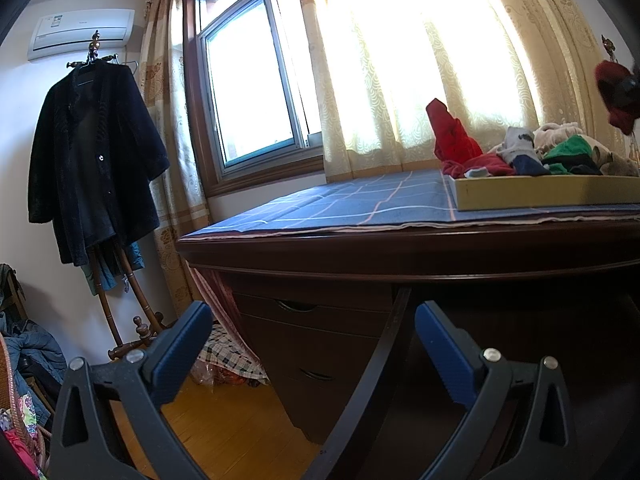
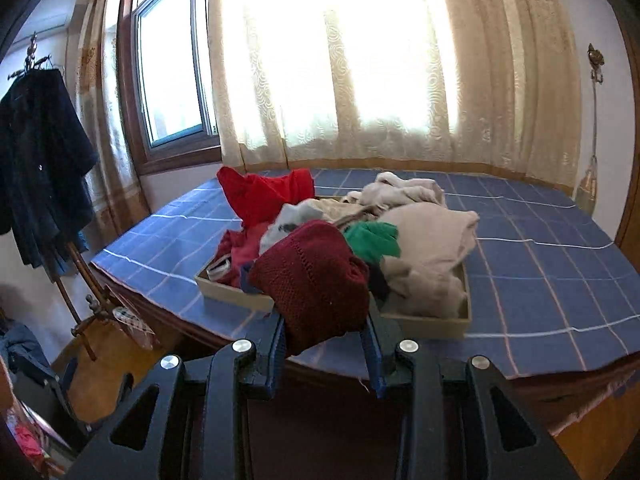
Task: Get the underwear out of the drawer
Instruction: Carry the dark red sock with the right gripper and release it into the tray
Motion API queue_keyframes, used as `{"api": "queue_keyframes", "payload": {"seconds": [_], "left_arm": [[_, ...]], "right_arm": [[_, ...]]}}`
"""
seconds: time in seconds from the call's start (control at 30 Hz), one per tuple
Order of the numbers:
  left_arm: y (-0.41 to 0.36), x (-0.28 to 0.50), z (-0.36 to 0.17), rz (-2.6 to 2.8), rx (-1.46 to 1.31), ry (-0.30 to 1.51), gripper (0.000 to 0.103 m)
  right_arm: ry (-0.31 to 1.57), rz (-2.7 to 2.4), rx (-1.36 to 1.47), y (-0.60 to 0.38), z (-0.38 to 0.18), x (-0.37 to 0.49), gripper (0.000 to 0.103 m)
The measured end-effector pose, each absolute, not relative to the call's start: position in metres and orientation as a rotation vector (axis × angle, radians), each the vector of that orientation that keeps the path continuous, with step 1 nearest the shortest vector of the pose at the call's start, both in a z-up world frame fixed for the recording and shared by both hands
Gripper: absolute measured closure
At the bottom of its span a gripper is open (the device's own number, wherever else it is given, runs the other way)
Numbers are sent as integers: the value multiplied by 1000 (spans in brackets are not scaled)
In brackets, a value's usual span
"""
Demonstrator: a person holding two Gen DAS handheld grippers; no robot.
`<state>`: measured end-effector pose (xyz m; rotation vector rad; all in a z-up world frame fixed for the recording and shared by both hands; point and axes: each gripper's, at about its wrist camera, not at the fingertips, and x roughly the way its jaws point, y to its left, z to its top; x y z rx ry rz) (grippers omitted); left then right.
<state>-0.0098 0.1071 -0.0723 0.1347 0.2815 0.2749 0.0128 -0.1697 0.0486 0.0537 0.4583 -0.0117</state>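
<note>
Dark red underwear (image 2: 316,280): clamped between right gripper (image 2: 326,344) fingers, bulging past fingertips. Left gripper (image 1: 312,344): fingers apart, empty.

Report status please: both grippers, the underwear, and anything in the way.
Right gripper shut on dark red knit garment, clear above the drawer tray. Left gripper open, empty, low beside the table. Nothing in the way.

One drawer (image 2: 224,294) at centre; two red garments (image 2: 264,196), one maroon knit (image 2: 316,276), one green piece (image 2: 374,238) at 1 o'clock.
</note>
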Motion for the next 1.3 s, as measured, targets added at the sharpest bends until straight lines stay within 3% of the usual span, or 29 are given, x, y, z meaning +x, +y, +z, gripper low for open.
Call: {"api": "queue_keyframes", "payload": {"seconds": [0.63,1.3], "left_arm": [[105,-9,-72,271,137,282,0],[104,-9,-72,252,132,282,0]], "right_arm": [[454,-173,-81,-167,81,123,67],[647,-303,-94,-177,51,237,67]]}}
